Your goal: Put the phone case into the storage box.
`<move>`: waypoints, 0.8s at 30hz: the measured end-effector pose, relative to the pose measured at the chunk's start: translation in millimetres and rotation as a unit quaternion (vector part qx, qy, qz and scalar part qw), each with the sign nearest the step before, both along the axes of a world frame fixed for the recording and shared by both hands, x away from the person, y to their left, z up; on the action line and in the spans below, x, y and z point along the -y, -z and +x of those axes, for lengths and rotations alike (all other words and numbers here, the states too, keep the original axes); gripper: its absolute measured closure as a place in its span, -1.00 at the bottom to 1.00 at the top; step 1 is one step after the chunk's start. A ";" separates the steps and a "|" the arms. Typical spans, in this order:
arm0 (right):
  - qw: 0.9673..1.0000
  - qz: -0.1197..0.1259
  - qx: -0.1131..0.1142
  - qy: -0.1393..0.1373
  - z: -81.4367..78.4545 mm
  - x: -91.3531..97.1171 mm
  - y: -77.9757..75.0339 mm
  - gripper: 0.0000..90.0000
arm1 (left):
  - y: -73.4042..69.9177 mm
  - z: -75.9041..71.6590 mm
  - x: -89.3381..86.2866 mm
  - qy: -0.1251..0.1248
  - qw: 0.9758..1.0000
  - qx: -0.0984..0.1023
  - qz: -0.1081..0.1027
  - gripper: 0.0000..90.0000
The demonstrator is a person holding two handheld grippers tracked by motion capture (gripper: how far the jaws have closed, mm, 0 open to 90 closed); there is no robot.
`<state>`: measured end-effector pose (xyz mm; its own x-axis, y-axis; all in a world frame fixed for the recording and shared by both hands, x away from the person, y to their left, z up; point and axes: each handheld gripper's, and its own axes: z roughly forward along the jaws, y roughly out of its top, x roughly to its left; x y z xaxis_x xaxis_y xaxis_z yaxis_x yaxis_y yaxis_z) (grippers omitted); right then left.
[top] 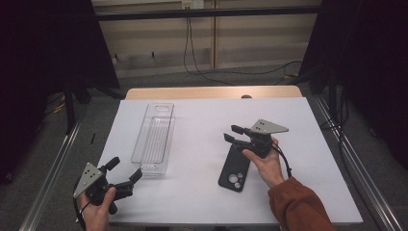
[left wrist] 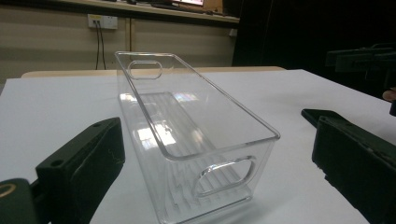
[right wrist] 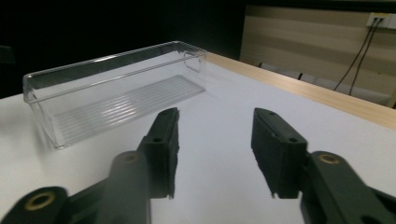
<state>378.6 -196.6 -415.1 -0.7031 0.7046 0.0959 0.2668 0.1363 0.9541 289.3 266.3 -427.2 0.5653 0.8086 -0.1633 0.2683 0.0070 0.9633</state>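
A clear plastic bin [top: 155, 137] lies lengthwise on the white table [top: 207, 113], left of centre, with nothing in it. To its right a black phone [top: 235, 168] lies flat, back up, its camera lenses toward me. My right gripper [top: 231, 133] hovers just beyond the phone's far end and points left toward the bin; its jaws stand partly apart with nothing between them [right wrist: 215, 140]. My left gripper [top: 126, 168] rests at the near left corner, open, and faces the bin's near end [left wrist: 187, 107]. The phone's edge [left wrist: 314, 114] lies low at the right of the left gripper view.
A wooden strip [top: 211, 92] borders the table's far edge. Cables [top: 192, 57] hang down the wall behind. Metal rails [top: 48, 178] run along both sides of the table. The bin [right wrist: 116, 88] lies at the left of the right gripper view.
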 end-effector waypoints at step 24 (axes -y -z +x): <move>0.988 -0.046 -0.145 -0.034 23.9 0.8 -5.7 1.00 | 0.2 0.6 -0.9 -0.001 1.000 0.002 0.003 -0.94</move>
<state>402.4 -197.4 -409.4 -0.7014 0.6720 0.2377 0.5137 0.2453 0.8222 289.8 267.1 -427.4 0.5637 0.8112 -0.1557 0.2649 0.0010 0.9643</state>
